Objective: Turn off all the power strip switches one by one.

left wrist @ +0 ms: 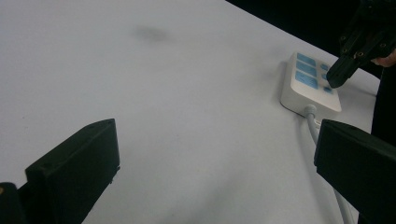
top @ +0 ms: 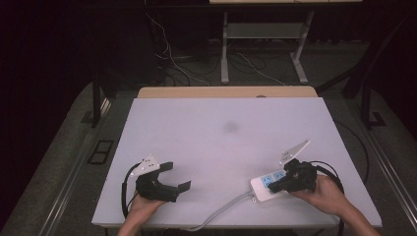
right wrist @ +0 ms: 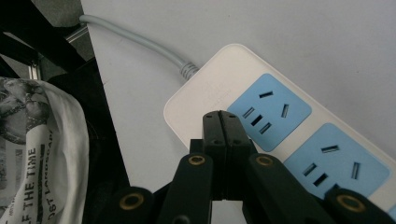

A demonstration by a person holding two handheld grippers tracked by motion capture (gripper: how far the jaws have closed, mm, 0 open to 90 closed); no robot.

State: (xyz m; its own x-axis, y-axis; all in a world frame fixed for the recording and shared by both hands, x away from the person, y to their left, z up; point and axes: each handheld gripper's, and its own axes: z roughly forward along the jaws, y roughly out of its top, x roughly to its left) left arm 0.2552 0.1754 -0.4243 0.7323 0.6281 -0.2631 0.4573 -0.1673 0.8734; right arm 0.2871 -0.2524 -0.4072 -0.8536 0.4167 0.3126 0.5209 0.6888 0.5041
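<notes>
A white power strip (top: 260,186) with blue sockets lies at the table's front right, and its grey cable (top: 221,211) runs off the front edge. My right gripper (top: 272,187) is shut, nothing between its jaws, with the tips down at the top of the strip near its cable end. In the right gripper view the closed tips (right wrist: 220,116) sit just beside the first blue socket of the strip (right wrist: 261,107). My left gripper (top: 178,176) rests at the front left, open and holding nothing. The left gripper view (left wrist: 215,158) looks across bare table to the strip (left wrist: 308,81) and the right gripper (left wrist: 335,77).
The white table (top: 196,128) has a faint dark smudge (top: 230,127) near its middle. Behind it are desk legs and loose cables (top: 172,64) on the floor. The person's printed clothing (right wrist: 42,140) shows past the table's front edge.
</notes>
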